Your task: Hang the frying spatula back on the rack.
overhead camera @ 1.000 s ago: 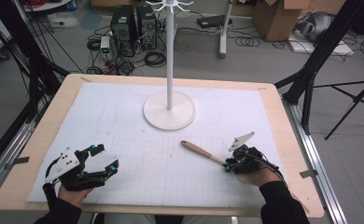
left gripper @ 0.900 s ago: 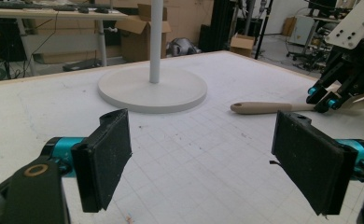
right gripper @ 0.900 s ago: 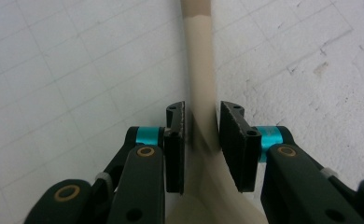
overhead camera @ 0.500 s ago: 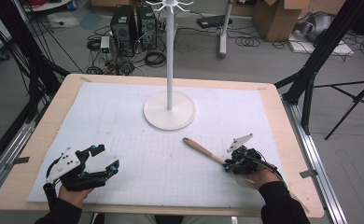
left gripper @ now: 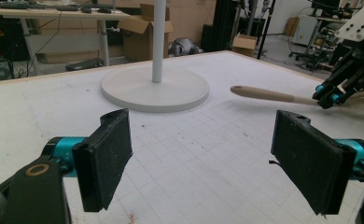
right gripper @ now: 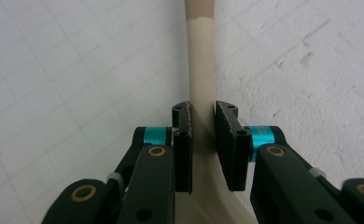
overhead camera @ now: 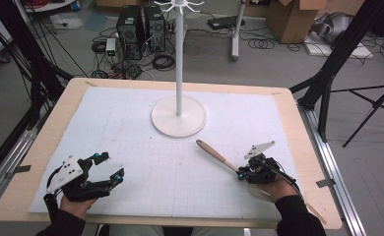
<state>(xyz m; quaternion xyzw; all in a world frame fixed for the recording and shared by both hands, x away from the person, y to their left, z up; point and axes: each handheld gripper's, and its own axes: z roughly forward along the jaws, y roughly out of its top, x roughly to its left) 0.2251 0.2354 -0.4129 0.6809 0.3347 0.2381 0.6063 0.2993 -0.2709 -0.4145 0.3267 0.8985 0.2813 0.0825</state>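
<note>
The place is a robotics or recording lab rather than a home. The landmark is a wooden table (overhead camera: 298,123) covered with a white gridded mat (overhead camera: 131,128), framed on both sides by black metal struts (overhead camera: 337,54) that rise beside it like a camera rig. Behind the table, on a grey concrete floor, stand two black computer towers (overhead camera: 141,24) amid loose coils of cable (overhead camera: 163,61). Farther back to the right of the table lie open cardboard boxes (overhead camera: 293,19), and a black tripod (overhead camera: 377,105) stands just off its right edge. The left gripper view shows desks (left gripper: 54,14) and more boxes beyond the table.
</note>
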